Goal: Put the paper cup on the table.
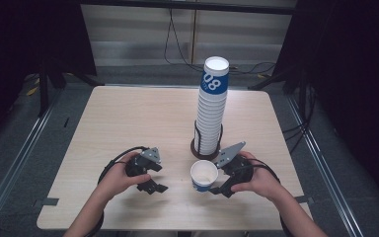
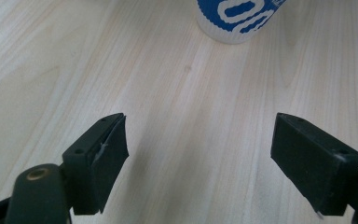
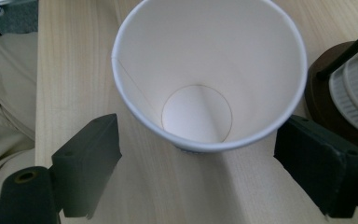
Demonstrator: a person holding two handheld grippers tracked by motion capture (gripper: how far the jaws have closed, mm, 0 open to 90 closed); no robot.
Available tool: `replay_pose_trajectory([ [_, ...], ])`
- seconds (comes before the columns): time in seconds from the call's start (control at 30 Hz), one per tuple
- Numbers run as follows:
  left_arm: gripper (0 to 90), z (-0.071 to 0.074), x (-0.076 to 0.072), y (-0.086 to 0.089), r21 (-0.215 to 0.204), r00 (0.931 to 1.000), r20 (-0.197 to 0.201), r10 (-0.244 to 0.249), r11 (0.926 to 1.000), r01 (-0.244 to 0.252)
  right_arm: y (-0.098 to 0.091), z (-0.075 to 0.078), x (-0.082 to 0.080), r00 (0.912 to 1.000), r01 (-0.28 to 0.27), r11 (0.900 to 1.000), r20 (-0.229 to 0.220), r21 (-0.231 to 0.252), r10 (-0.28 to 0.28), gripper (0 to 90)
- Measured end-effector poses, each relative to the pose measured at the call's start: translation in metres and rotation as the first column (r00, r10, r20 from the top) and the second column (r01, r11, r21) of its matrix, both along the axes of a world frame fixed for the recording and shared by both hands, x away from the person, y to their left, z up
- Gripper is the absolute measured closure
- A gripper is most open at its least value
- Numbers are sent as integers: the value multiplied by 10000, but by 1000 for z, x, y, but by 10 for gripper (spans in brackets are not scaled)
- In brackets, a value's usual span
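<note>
The right claw (image 3: 198,172) stands wide, its jaws either side of the single paper cup (image 3: 209,70) and clear of its wall, so nothing is gripped. The cup stands upright on the bench (image 1: 128,118), just in front of the tall cup stack (image 1: 212,106) in its holder. The left claw (image 2: 200,154) is also open and empty, resting apart from the cup. Judging by this, one cup is separated and set down; the stack is left.
</note>
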State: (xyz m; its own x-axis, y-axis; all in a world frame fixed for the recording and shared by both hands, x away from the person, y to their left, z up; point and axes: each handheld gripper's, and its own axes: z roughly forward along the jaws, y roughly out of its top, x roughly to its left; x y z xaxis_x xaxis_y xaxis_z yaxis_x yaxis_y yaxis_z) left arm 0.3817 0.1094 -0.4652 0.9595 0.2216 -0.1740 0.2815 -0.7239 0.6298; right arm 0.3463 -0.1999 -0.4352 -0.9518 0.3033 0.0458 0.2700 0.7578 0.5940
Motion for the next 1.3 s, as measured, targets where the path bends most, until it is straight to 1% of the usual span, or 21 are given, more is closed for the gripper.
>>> replay_pose_trajectory([
  [0.2, 185, 2, 3, 3, 24, 9999, 49, 139, 9999, -139, -11, -5, -6, 9991, 427, 9980, -85, 474, -424, 136],
  [0.23, 185, 3, 4, 4, 145, 9999, 128, 48, 9999, -50, -12, -6, -6, 9990, 439, 9976, -51, 535, -437, 135],
  [0.3, 185, 4, 3, 4, -38, 9998, 51, 175, 9998, -175, -15, -7, -9, 9987, 498, 9970, -79, 598, -494, 134],
  [0.4, 185, 3, 4, 6, -36, 9999, 91, 138, 9999, -138, -20, -9, -11, 9984, 559, 9957, -75, 735, -555, 132],
  [0.43, 185, 2, 3, 6, -112, 9997, 25, 263, 9996, -263, -23, -9, -12, 9982, 604, 9946, -68, 846, -601, 132],
  [0.5, 186, 1, 5, 9, 49, 9999, 68, 82, 10000, -82, -27, -10, -12, 9966, 818, 9917, -103, 997, -812, 132],
  [0.53, 186, 0, 3, 9, -88, 9992, -87, 395, 9992, -396, -29, -10, -13, 9961, 886, 9900, -134, 1097, -876, 132],
  [0.6, 188, -1, 4, 9, -181, 9993, -54, 360, 9992, -361, -31, -11, -12, 9957, 925, 9888, -113, 1170, -918, 132],
  [0.63, 188, -1, 5, 12, 5, 9998, 20, 177, 9998, -177, -35, -13, -13, 9939, 1103, 9853, -195, 1302, -1087, 132],
  [0.67, 189, -2, 4, 12, -191, 9991, -50, 417, 9989, -418, -37, -14, -13, 9933, 1157, 9839, -221, 1360, -1138, 132],
  [0.73, 189, -1, 6, 15, -12, 9997, 51, 234, 9997, -234, -40, -18, -14, 9924, 1230, 9831, -129, 1358, -1223, 132],
  [0.77, 189, -2, 6, 18, -14, 9995, 63, 324, 9995, -324, -42, -19, -15, 9917, 1283, 9820, -189, 1383, -1269, 132],
  [0.8, 189, -4, 5, 18, -215, 9985, -81, 533, 9983, -535, -44, -21, -15, 9915, 1300, 9813, -216, 1421, -1282, 132],
  [0.87, 189, -4, 8, 23, 27, 9992, 19, 396, 9992, -396, -47, -23, -16, 9904, 1384, 9799, -234, 1437, -1365, 132],
  [0.9, 189, -4, 6, 23, -115, 9978, -97, 660, 9977, -661, -48, -23, -16, 9896, 1437, 9792, -204, 1435, -1423, 132],
  [0.93, 189, -5, 7, 25, -44, 9984, -77, 563, 9984, -564, -50, -24, -17, 9893, 1457, 9784, -214, 1469, -1441, 132],
  [0.97, 189, -5, 6, 25, -186, 9965, -172, 813, 9965, -816, -52, -24, -17, 9884, 1518, 9771, -207, 1491, -1504, 132],
  [1.07, 189, -6, 7, 28, -182, 9959, -203, 886, 9959, -890, -57, -25, -18, 9850, 1719, 9724, -162, 1580, -1715, 132],
  [1.1, 189, -7, 7, 29, -315, 9955, -170, 928, 9951, -933, -59, -26, -18, 9838, 1790, 9708, -178, 1595, -1784, 132],
  [1.13, 189, -6, 7, 31, -135, 9960, -148, 877, 9960, -879, -61, -27, -18, 9827, 1845, 9693, -138, 1627, -1847, 132],
  [1.3, 190, -8, 8, 36, -260, 9947, -128, 1020, 9944, -1023, -70, -30, -20, 9745, 2220, 9594, -69, 1741, -2243, 132],
])
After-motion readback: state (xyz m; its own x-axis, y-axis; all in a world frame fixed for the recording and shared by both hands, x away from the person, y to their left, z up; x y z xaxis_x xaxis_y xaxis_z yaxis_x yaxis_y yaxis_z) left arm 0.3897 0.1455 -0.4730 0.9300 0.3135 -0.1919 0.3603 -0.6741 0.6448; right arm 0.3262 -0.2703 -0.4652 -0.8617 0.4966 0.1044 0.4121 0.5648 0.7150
